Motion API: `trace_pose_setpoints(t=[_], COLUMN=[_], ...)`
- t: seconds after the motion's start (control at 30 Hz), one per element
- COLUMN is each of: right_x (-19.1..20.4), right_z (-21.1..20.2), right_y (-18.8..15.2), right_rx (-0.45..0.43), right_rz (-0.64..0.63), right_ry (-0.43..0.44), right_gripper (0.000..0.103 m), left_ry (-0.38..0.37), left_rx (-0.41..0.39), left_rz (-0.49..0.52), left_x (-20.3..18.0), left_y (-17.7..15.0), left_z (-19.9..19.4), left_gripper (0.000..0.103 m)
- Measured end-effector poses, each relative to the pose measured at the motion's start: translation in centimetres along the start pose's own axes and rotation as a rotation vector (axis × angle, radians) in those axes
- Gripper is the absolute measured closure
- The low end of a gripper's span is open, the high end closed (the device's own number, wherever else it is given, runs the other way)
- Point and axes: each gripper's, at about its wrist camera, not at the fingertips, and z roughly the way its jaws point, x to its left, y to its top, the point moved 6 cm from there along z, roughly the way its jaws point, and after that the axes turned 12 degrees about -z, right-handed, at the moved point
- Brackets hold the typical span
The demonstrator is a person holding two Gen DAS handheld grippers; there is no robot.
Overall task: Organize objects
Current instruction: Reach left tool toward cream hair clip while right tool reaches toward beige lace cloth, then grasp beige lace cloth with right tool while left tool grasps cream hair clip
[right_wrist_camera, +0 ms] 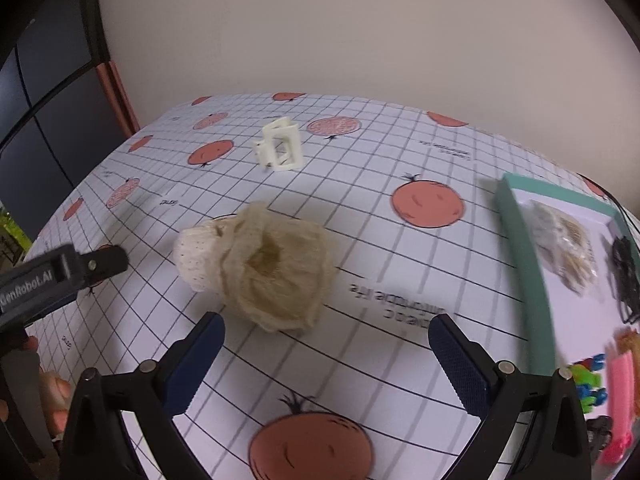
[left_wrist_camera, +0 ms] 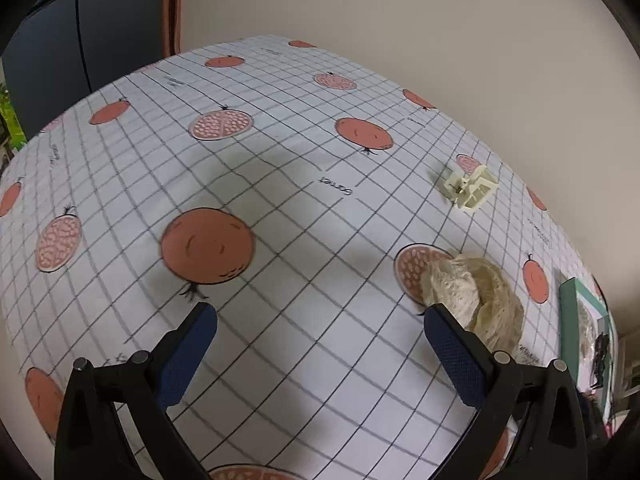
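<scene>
I have both grippers over the cloth [left_wrist_camera: 280,208], and both sets of jaws stand wide with nothing between them.

The scrunchie [right_wrist_camera: 260,268], a cream lace bundle, lies on the cloth just ahead of my right gripper [right_wrist_camera: 326,354], a little toward its left finger. It sits nearly in line with the gap, so I judge a short push forward would bring it between the pads. It is roughly round, slightly wider across the jaws than along them, with a knitted lobe sticking out on its left side; I see no strong long axis to line up on.

From my left gripper [left_wrist_camera: 320,344], the same scrunchie [left_wrist_camera: 474,300] lies off to the right, just beyond and outside the right finger [left_wrist_camera: 456,356], partly hidden behind it. I cannot tell whether that finger touches it. The left jaws point at bare cloth. So the right hand is the better placed of the two, in my judgement: it needs only to advance, while the left would have to swing sideways.

The clip [right_wrist_camera: 280,144], a cream claw type, stands farther ahead of the right jaws, beyond the scrunchie and well apart from it. In the left view, the clip [left_wrist_camera: 470,186] is ahead and to the right.

The tray [right_wrist_camera: 520,248], teal-rimmed, lies to the right of the right jaws and already holds hair items, which I take as the likely place for the scrunchie.
</scene>
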Motion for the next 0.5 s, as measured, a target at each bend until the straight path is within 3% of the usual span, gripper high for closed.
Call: trace_pose_setpoints(t=[0.3, 0.5], right_x=[1.3, 1.7], right_z=[2.0, 3.0], right_y=[0.8, 1.3], right_rx=[0.004, -0.002], right_rz=[-0.039, -0.045], right_ry=[0.008, 0.003], right_gripper=[0.000, 0.009], left_ry=[0.014, 0.003], left_rx=[-0.021, -0.019], left_rz=[0.001, -0.003], left_x=[0.1, 0.2], left_y=[1.1, 1.4], left_z=[1.2, 1.6], left_gripper=[0.000, 0.000])
